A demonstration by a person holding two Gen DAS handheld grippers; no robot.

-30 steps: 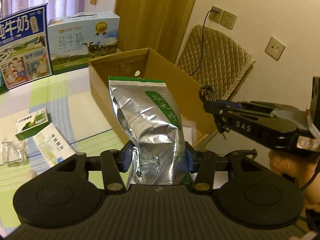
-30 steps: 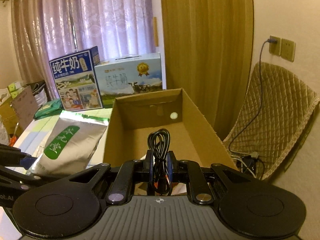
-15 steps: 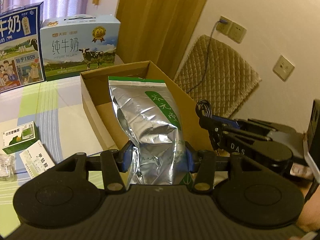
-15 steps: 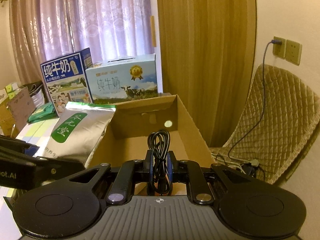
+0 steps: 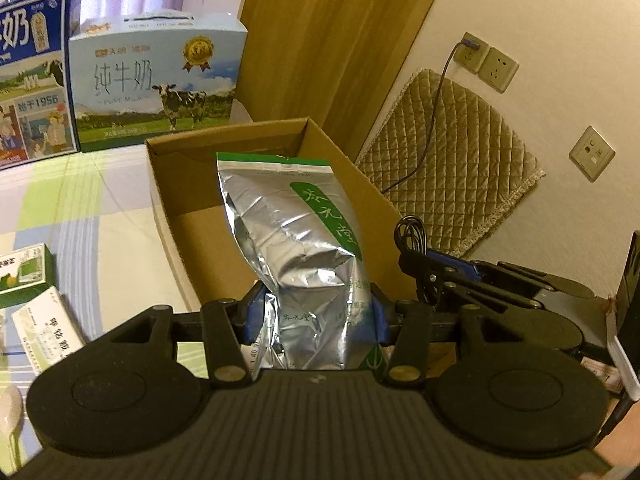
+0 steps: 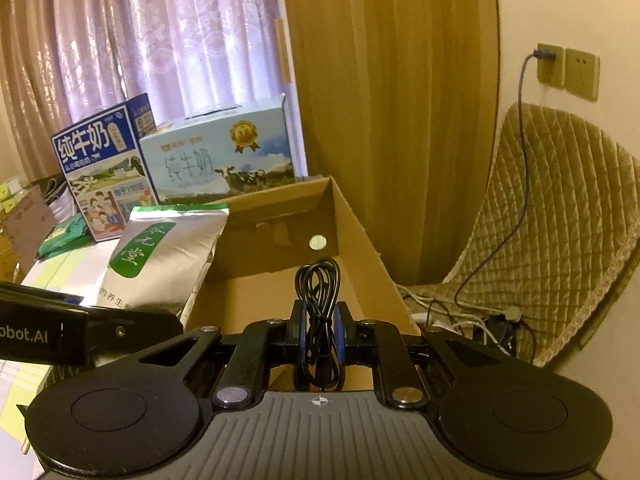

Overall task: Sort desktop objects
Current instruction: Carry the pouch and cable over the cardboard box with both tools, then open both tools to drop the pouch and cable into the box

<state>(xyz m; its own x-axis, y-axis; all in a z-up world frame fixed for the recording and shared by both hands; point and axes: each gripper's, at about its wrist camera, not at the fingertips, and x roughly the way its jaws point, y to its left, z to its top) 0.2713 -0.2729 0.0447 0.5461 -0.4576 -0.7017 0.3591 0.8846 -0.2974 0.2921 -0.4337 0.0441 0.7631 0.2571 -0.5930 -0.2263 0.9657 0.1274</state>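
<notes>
My left gripper (image 5: 314, 314) is shut on a silver foil pouch (image 5: 292, 240) with a green label, held upright above the open cardboard box (image 5: 176, 236). From the right wrist view the same pouch (image 6: 160, 264) hangs over the box's left wall (image 6: 208, 292). A coiled black cable (image 6: 318, 312) is clamped in my right gripper (image 6: 320, 334), which is shut on it above the near end of the box. In the left wrist view that gripper (image 5: 420, 270) and cable (image 5: 410, 232) sit just right of the pouch.
Two milk cartons (image 5: 156, 80) (image 6: 100, 168) stand behind the box on the checked tablecloth (image 5: 60, 200). Small medicine boxes (image 5: 24, 272) lie at the left. A quilted chair (image 6: 552, 220) and wall sockets (image 6: 566, 68) with a plugged cord are on the right.
Both grippers have moved forward toward the box with their loads. The pouch now hangs over the box's interior, and the cable sits nearer its near end.
</notes>
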